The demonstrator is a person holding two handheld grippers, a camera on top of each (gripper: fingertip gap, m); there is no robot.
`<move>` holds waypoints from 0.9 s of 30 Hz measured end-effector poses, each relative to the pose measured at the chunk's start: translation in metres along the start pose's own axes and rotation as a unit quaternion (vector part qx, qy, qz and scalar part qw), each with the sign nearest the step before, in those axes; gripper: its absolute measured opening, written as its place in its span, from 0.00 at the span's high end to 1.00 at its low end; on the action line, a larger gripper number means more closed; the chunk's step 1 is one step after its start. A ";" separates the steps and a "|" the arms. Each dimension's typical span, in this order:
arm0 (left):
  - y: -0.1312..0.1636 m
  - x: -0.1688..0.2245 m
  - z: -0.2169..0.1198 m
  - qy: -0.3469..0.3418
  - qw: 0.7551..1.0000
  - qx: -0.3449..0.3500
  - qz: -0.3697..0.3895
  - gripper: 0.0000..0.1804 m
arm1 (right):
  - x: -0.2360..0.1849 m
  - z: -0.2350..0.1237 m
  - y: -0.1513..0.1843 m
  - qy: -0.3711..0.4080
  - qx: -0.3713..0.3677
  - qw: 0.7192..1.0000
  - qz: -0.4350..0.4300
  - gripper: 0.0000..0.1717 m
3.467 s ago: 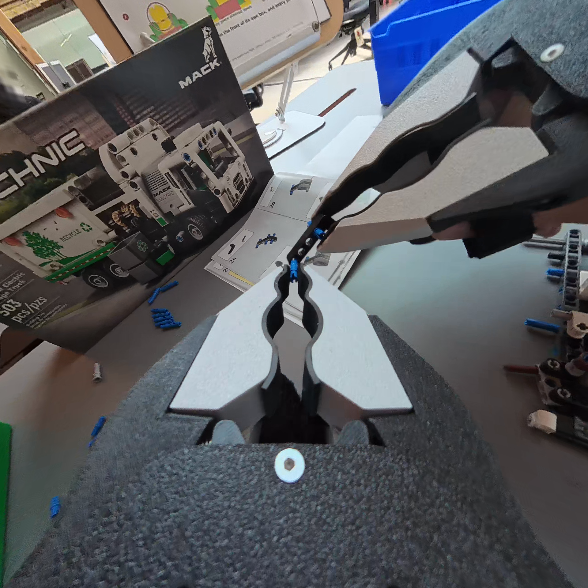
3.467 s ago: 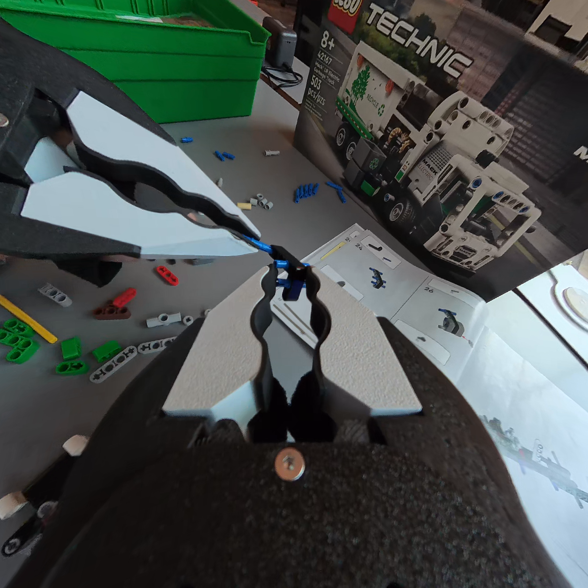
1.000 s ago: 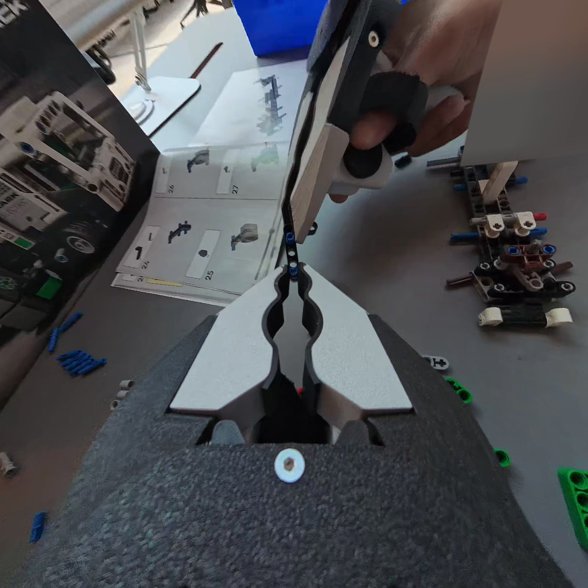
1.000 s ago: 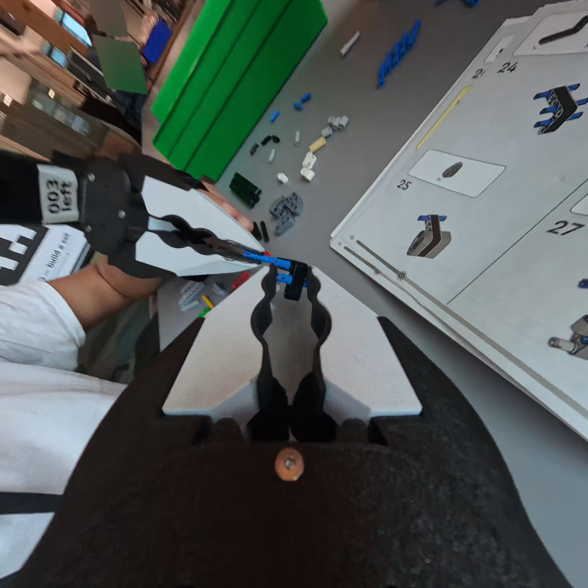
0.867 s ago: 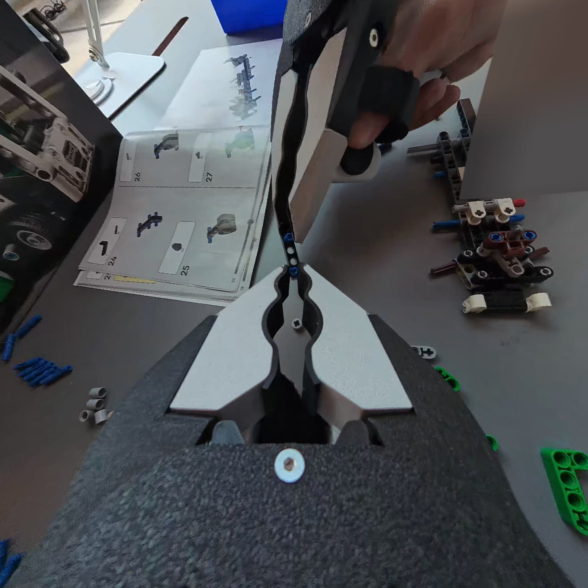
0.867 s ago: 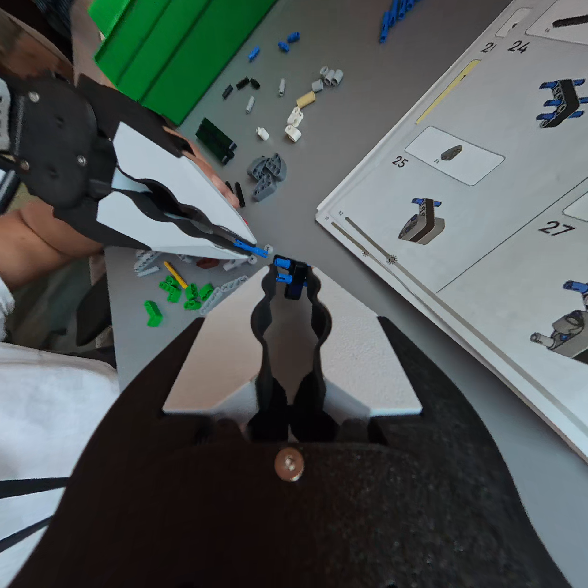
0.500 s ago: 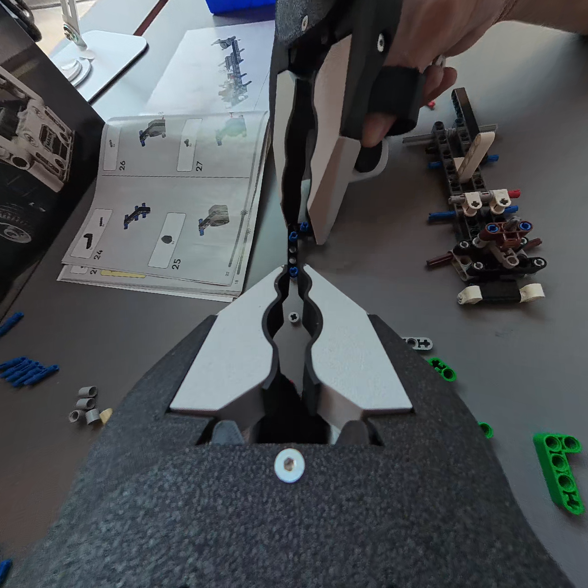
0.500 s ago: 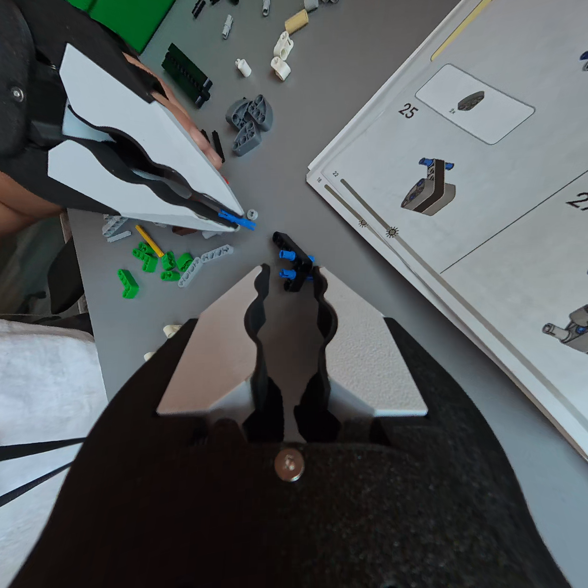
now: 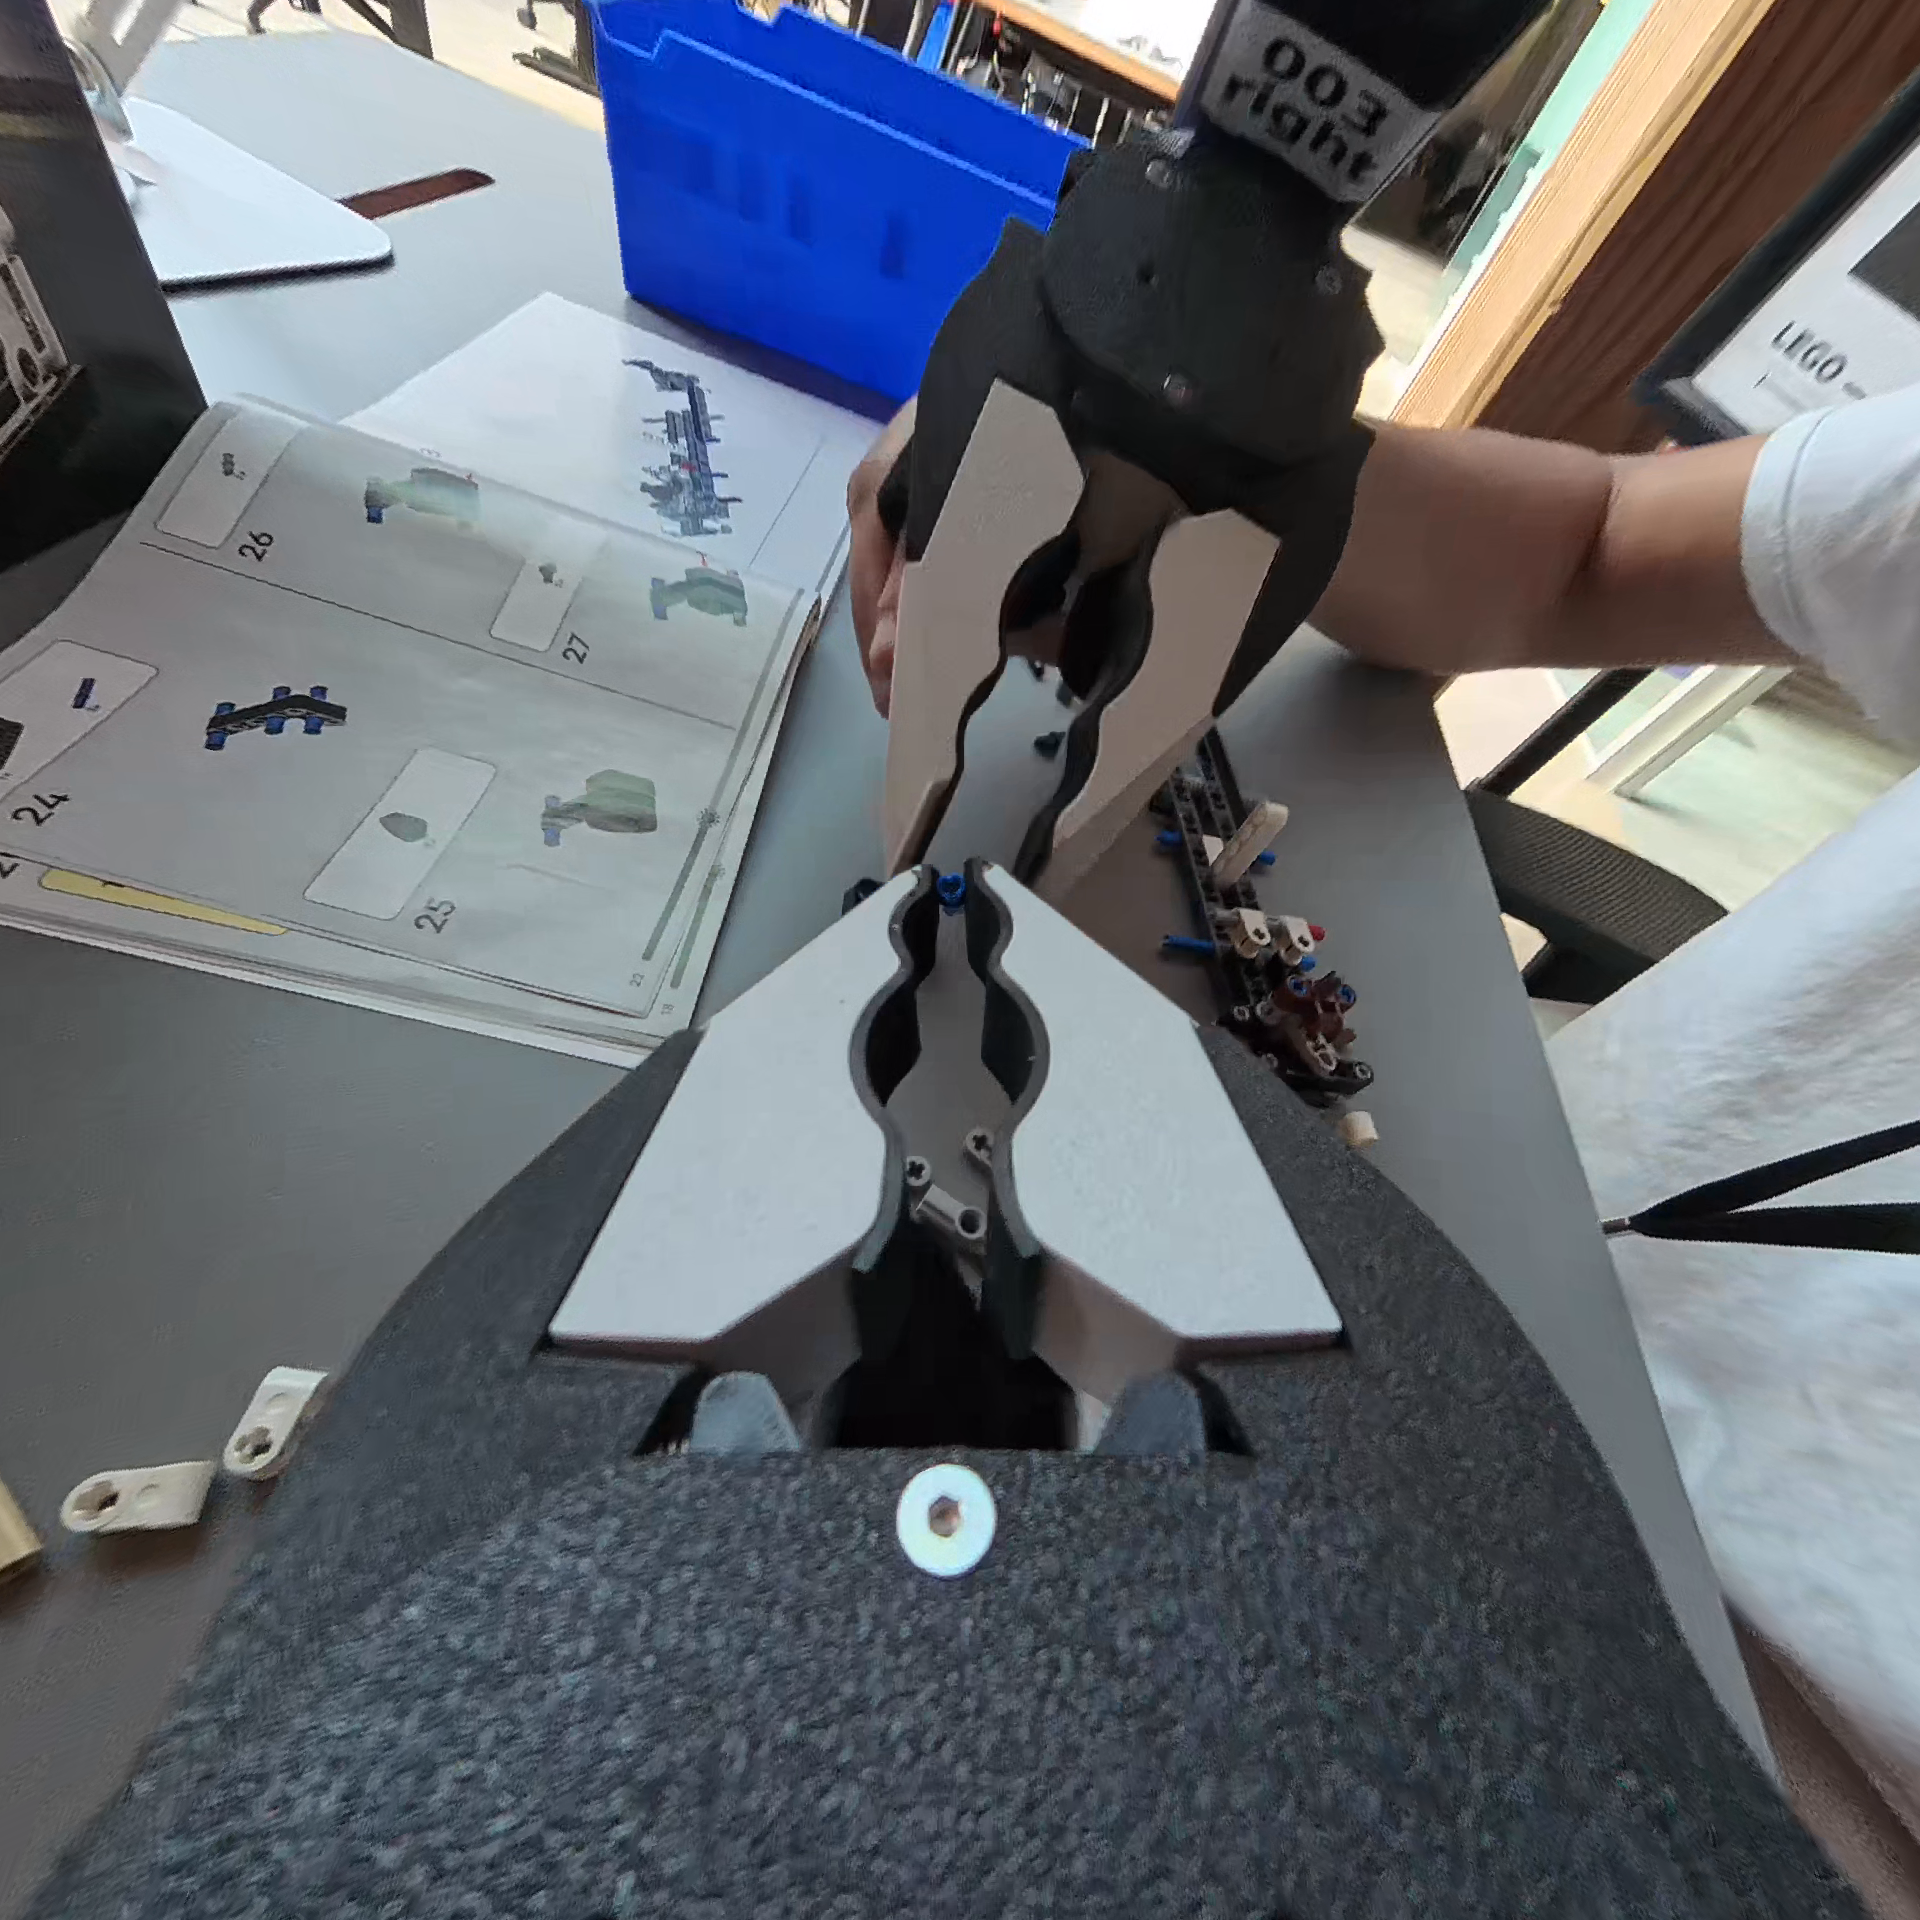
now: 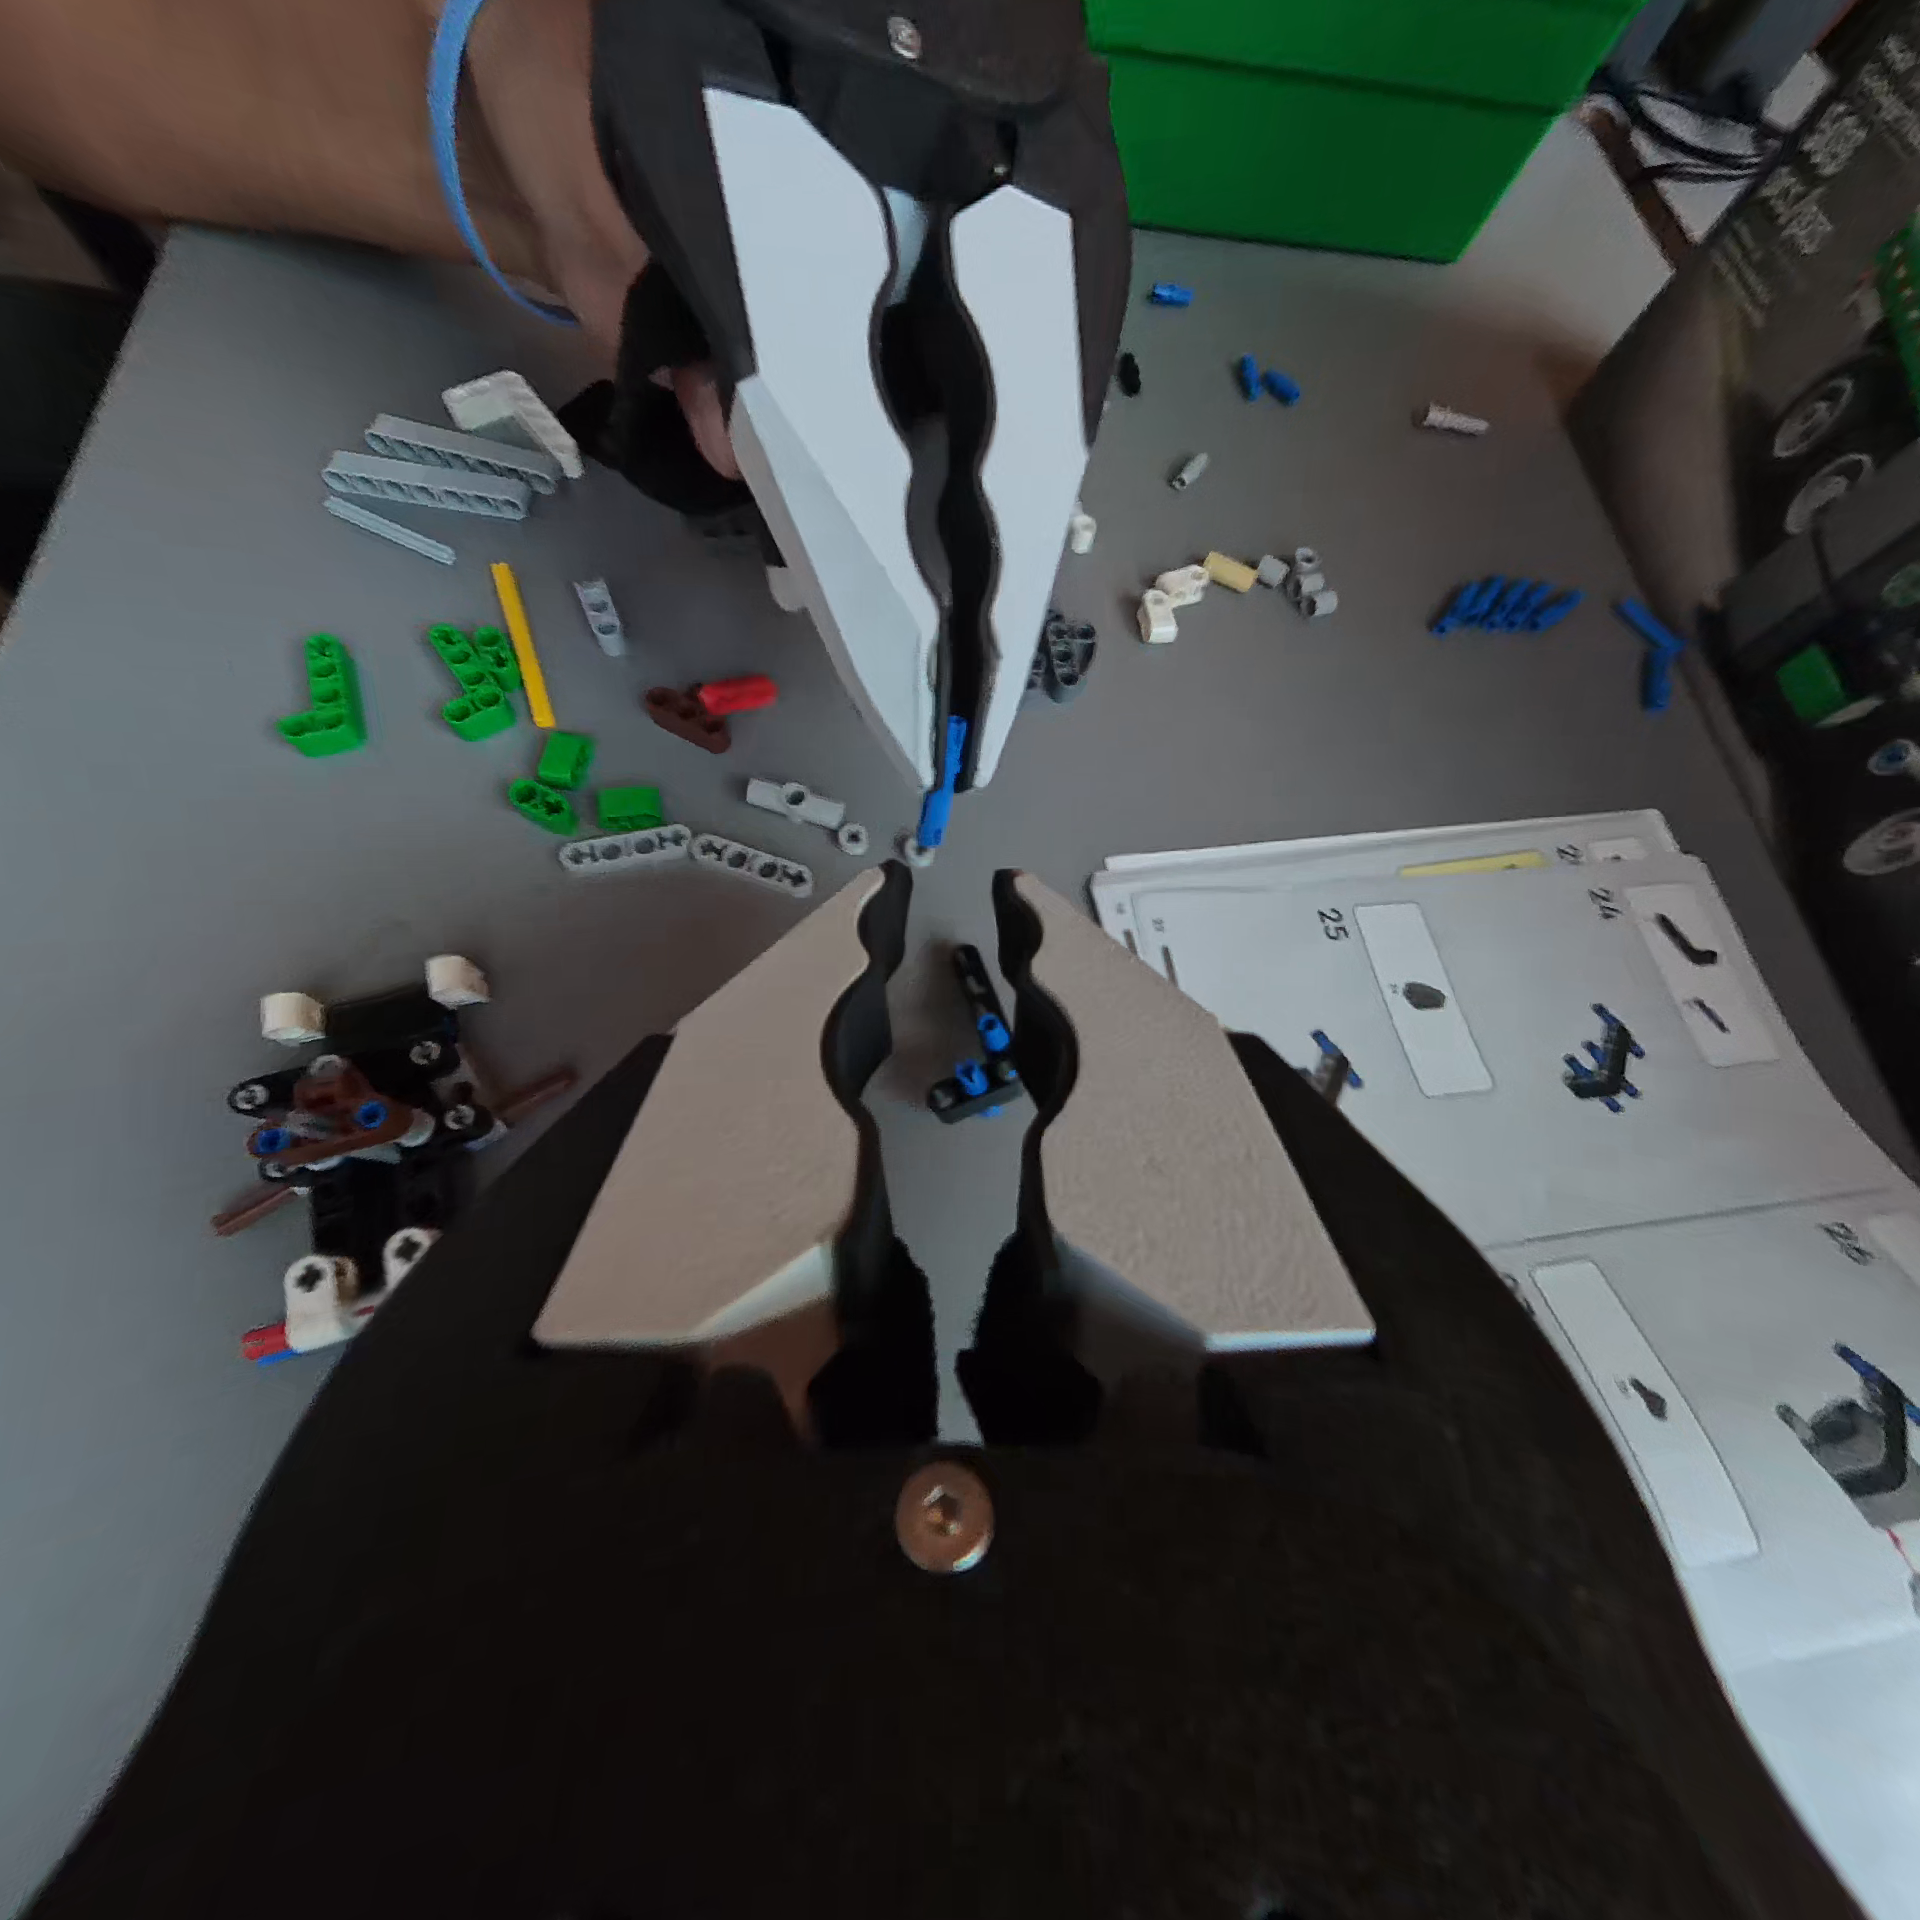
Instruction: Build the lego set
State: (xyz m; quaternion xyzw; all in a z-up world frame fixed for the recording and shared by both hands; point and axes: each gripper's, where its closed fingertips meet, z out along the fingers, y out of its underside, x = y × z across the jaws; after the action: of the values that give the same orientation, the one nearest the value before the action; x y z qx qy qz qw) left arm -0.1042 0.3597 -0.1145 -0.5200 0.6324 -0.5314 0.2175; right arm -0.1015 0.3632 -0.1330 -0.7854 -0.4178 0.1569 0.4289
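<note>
Black hand-held gripper (image 9: 949,891), pale fingers (image 9: 779,1122)

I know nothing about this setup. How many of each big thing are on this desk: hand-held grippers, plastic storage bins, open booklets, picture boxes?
Grippers: 2, the left gripper, closed on a blue pin, and the right gripper, open
Plastic bins: 2, the blue bin and the green bin
Open instruction booklet: 1
Toy set box: 1
Total: 6
</note>
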 end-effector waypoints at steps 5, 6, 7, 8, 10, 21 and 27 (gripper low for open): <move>-0.005 -0.001 -0.004 0.001 1.000 0.016 -0.009 0.98 | -0.005 -0.001 -0.018 -0.061 0.025 0.998 0.025 0.88; -0.005 -0.001 -0.004 0.004 1.000 0.021 -0.011 0.98 | -0.001 -0.002 -0.021 -0.055 0.038 0.997 0.030 0.91; -0.006 0.000 -0.004 0.011 0.999 0.026 -0.019 0.98 | 0.002 -0.002 -0.020 -0.055 0.039 0.997 0.035 0.92; -0.007 0.001 -0.003 0.018 0.999 0.029 -0.027 0.98 | 0.002 0.000 -0.017 -0.058 0.034 0.997 0.039 0.92; -0.005 -0.001 -0.002 0.016 0.999 0.029 -0.027 0.98 | 0.000 0.003 -0.011 -0.065 0.020 0.997 0.034 0.96; 0.011 -0.008 0.000 -0.038 0.996 -0.023 0.072 0.97 | 0.000 0.008 0.000 -0.086 0.011 0.995 0.044 0.99; 0.013 -0.007 0.000 -0.035 0.996 -0.028 0.074 0.98 | -0.001 0.010 0.001 -0.094 0.006 0.994 0.051 0.98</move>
State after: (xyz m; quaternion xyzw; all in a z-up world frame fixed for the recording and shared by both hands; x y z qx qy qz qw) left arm -0.1066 0.3646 -0.1280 -0.4955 0.6760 -0.4774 0.2638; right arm -0.1073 0.3674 -0.1395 -0.7850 -0.4146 0.2545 0.3835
